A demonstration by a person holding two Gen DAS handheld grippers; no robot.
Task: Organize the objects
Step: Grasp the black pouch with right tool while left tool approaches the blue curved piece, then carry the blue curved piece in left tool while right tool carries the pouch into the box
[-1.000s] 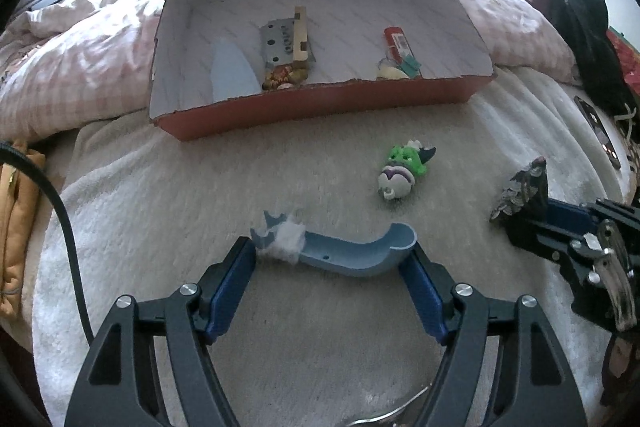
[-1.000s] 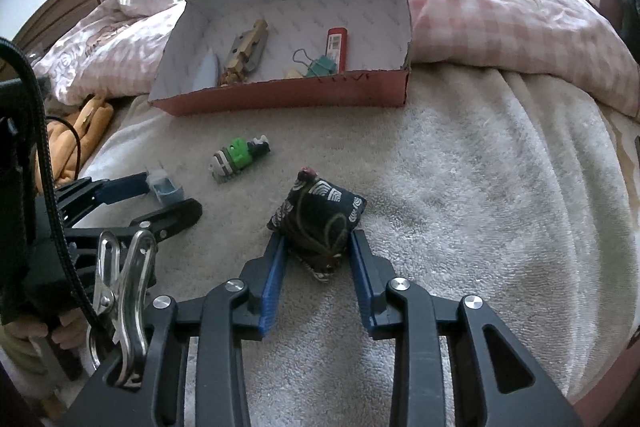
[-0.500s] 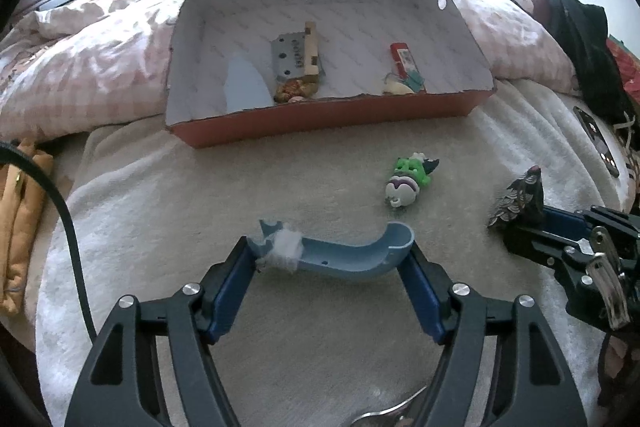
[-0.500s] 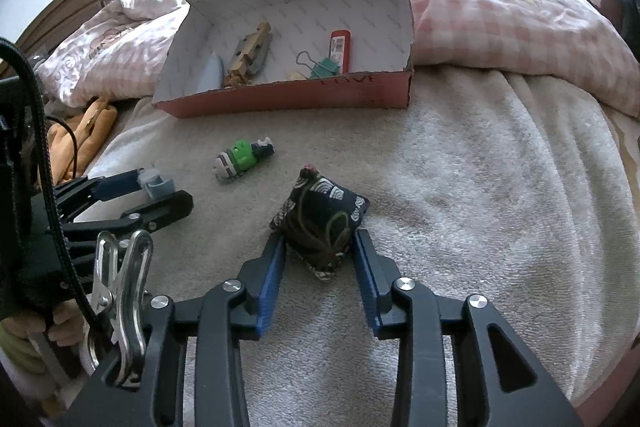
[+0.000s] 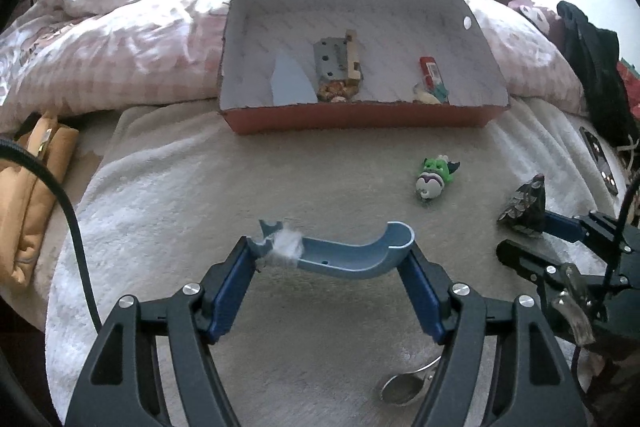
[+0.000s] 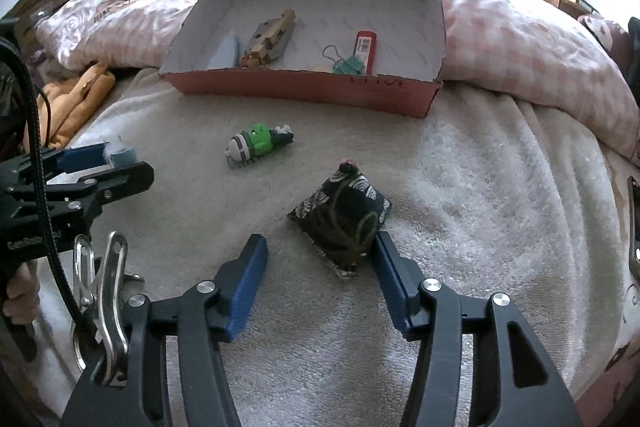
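- The left gripper (image 5: 332, 259) pinches a curved blue plastic piece (image 5: 352, 259) endwise between its two blue pads, holding it just above the cream blanket (image 5: 200, 195); a tuft of white fluff (image 5: 286, 246) clings near the piece's left end.
- The right gripper (image 6: 320, 259) has its jaws opening around a dark patterned beanbag (image 6: 340, 219) that lies on the blanket; the right pad touches the bag's edge, while the left pad stands clear of it.
- A green and white toy figure (image 6: 258, 143) lies on its side on the blanket, between the beanbag and the box.
- The red cardboard box (image 6: 304, 89), white inside, sits open on the bed beyond the toy, its back against the pink checked quilt (image 6: 520, 47).
- Inside the box are a metal hinge with a wooden piece (image 5: 336, 61), a pale blue sheet (image 5: 290, 83), a red lighter (image 6: 366, 47) and a teal binder clip (image 6: 348, 65).
- A metal spoon (image 5: 404, 385) lies on the blanket under the left gripper's right arm.
- An orange pouch (image 5: 32, 195) rests at the bed's left edge.
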